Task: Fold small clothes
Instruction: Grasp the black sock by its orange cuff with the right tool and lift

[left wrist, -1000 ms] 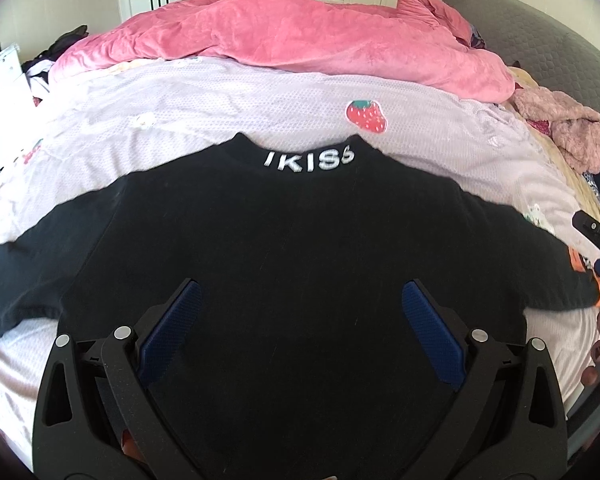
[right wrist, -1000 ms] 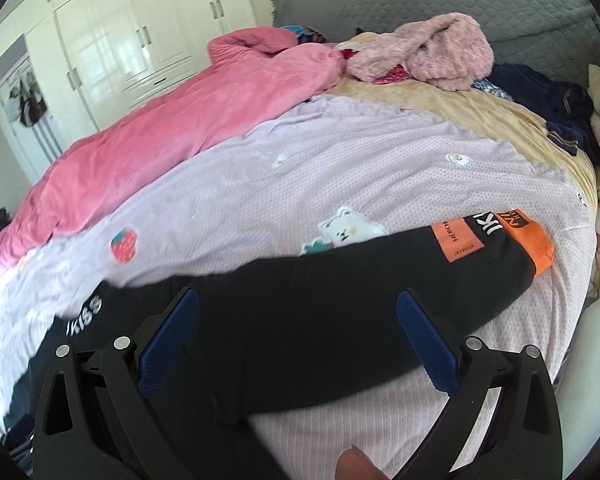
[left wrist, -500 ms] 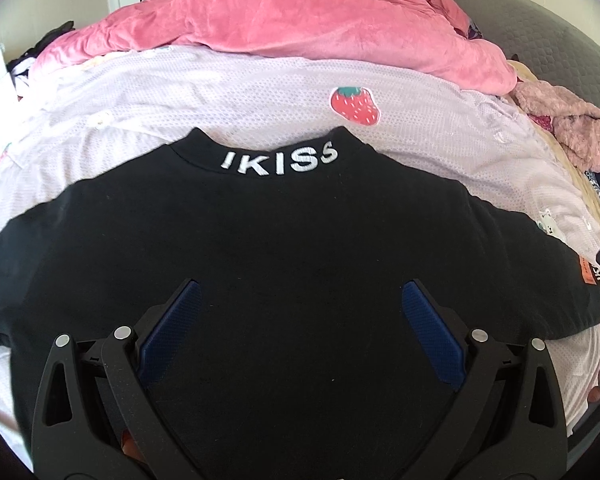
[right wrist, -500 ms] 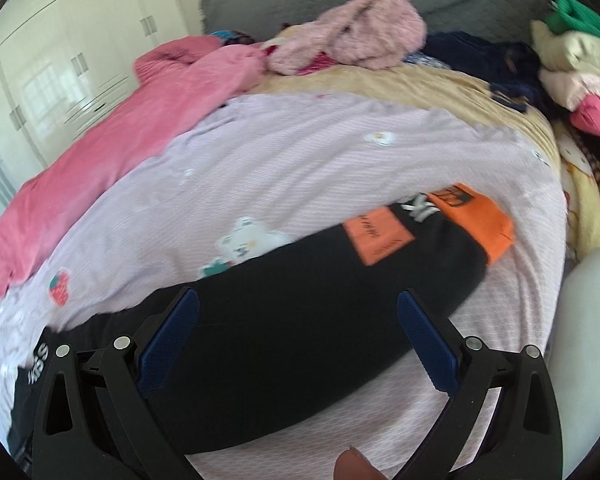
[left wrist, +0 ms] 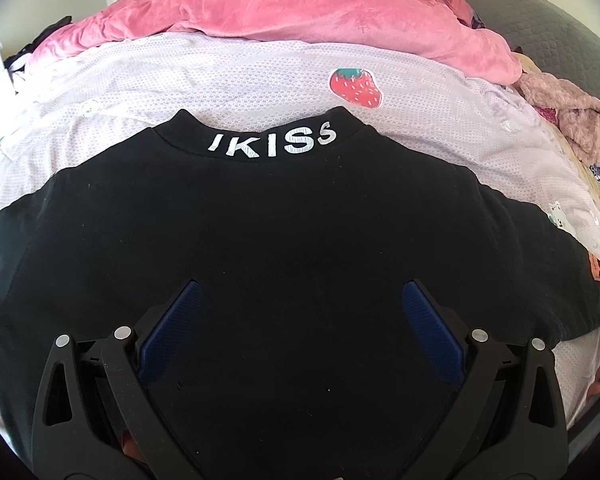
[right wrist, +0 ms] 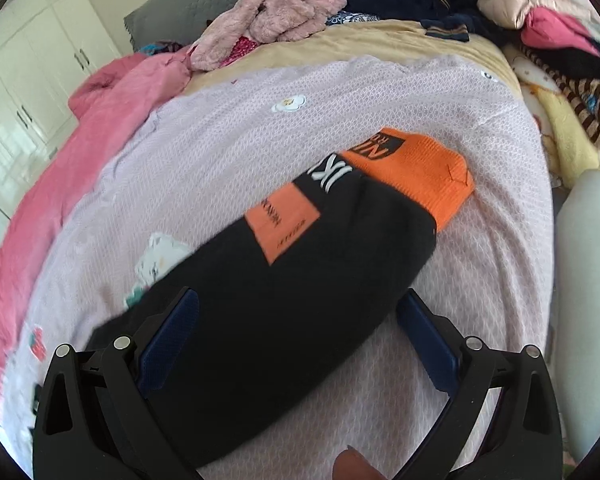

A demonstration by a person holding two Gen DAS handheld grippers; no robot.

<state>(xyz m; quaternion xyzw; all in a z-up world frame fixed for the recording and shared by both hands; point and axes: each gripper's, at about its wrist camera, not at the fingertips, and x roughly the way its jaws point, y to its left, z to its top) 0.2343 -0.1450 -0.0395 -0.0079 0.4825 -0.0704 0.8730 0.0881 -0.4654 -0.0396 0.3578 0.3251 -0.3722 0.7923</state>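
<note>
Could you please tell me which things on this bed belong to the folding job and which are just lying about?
Job: black sweatshirt, its orange-cuffed sleeve, left tongs, right tongs, both open.
Lying about: pink blanket, fuzzy pink garment, clothes pile.

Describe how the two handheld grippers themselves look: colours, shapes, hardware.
The left gripper and the right gripper look alike: matte black plastic frames with triangular cutouts, silver round pivot pins, and jaws lined with textured dark blue pads. No cables or markings show. A bare fingertip peeks in below the right one; no sleeve is visible.
</note>
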